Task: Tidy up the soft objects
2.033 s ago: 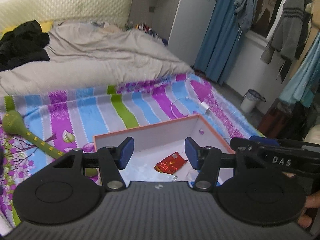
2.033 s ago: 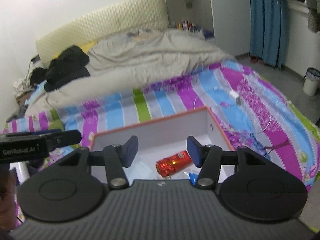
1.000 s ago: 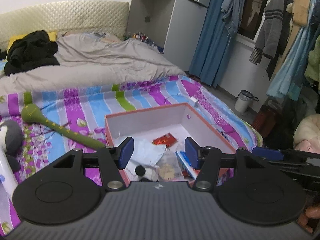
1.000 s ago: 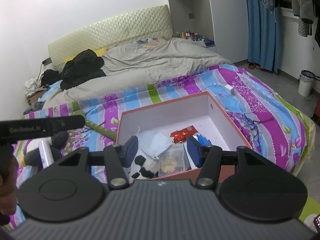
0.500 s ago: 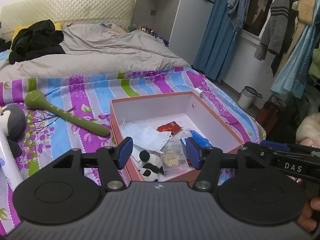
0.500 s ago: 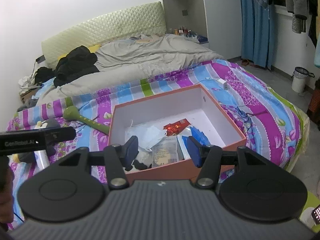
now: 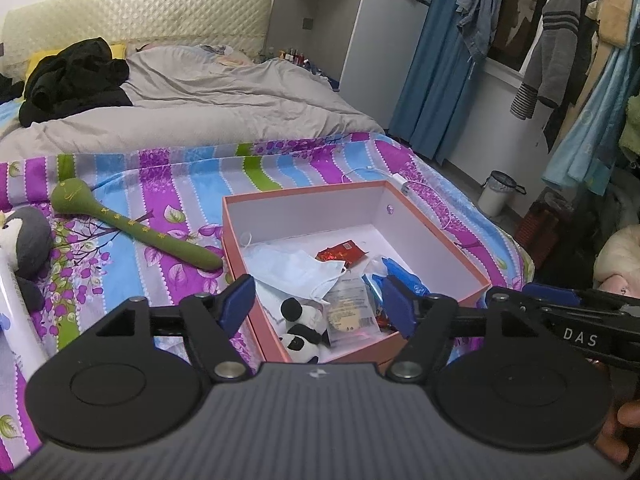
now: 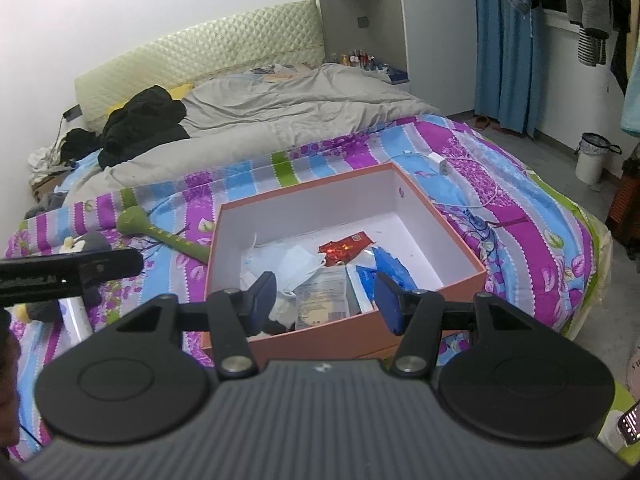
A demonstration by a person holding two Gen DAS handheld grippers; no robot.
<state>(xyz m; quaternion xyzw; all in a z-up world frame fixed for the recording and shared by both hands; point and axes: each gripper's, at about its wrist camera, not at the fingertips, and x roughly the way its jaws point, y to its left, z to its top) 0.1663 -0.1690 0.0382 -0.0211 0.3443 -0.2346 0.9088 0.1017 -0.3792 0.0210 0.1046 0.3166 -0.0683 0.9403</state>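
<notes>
1. At the far left of the left wrist view we see a grey and white stuffed penguin (image 7: 24, 240) lying on the striped purple and blue bed sheet (image 7: 132, 184), not yet put away.
2. Just right of it lies a long green soft stick toy (image 7: 132, 232), its tip near the box.
3. In the middle sits the open orange cardboard box (image 7: 476, 276). It already holds a small black and white panda toy (image 7: 300, 328), pale blue face masks (image 7: 296, 268) and a shiny red packet (image 7: 340, 250).
4. Our left gripper (image 7: 318, 304) is opening, nothing between its jaws. Our right gripper (image 8: 326, 296) is opening too, holding nothing.
5. We think two toys are left.
6. A grey quilt (image 7: 200, 108) covers the bed's far end; blue curtains (image 7: 432, 80) hang at the right.
</notes>
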